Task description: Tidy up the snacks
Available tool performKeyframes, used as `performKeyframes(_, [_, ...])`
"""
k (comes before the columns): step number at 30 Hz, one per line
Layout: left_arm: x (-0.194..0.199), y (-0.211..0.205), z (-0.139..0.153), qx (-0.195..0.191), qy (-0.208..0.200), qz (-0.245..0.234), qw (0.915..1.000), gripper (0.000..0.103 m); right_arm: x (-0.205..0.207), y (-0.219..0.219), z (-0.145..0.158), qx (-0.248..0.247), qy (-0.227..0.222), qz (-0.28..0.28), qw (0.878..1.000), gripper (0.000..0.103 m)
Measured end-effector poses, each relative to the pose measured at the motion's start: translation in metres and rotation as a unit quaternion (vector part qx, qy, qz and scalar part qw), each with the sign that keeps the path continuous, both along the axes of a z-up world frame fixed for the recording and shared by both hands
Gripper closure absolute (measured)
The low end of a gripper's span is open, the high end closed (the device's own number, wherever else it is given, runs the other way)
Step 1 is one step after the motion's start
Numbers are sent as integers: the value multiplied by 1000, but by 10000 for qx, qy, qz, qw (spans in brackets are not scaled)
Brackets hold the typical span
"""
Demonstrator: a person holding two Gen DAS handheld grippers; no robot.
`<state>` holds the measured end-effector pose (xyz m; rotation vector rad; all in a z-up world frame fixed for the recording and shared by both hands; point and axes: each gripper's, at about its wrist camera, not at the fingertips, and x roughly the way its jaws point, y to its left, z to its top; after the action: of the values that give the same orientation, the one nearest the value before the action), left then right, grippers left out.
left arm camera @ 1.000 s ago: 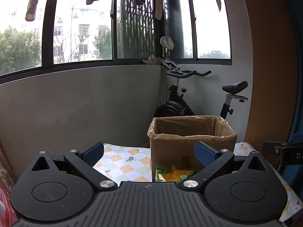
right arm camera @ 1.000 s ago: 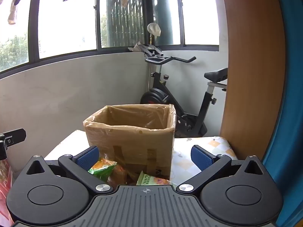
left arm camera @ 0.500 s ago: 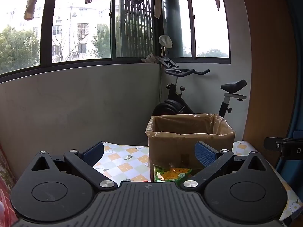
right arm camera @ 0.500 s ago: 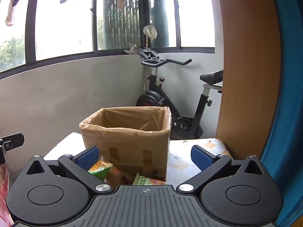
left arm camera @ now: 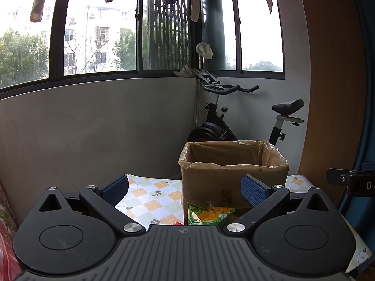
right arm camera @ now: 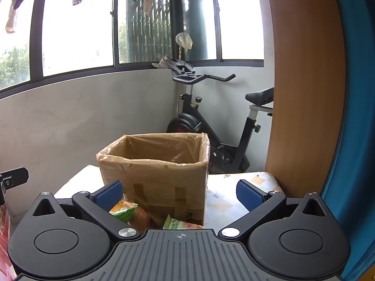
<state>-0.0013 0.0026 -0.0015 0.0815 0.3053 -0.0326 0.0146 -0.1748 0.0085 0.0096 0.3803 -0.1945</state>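
Cardboard box [left arm camera: 234,178] stands beyond both empty, spread grippers, left gripper [left arm camera: 185,188] and right gripper [right arm camera: 179,193].

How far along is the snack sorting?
Done: nothing visible; what shows of the plastic-lined cardboard box interior looks empty, its floor hidden. In hand: nothing; left gripper and right gripper both open. Left: green-and-orange snack packets lying on the checked tablecloth against the box.

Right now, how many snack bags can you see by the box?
3 in the right wrist view: a green-tipped bag, an orange bag beside it, and a green bag nearest, all before the box. The gripper body may hide more.
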Motion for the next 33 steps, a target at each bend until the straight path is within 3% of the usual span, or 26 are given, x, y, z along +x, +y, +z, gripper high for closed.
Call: performKeyframes(33, [-2,-2,-3,-48,36,-44,10000,0,-2,-5,2,-48,19,-28,10000,0])
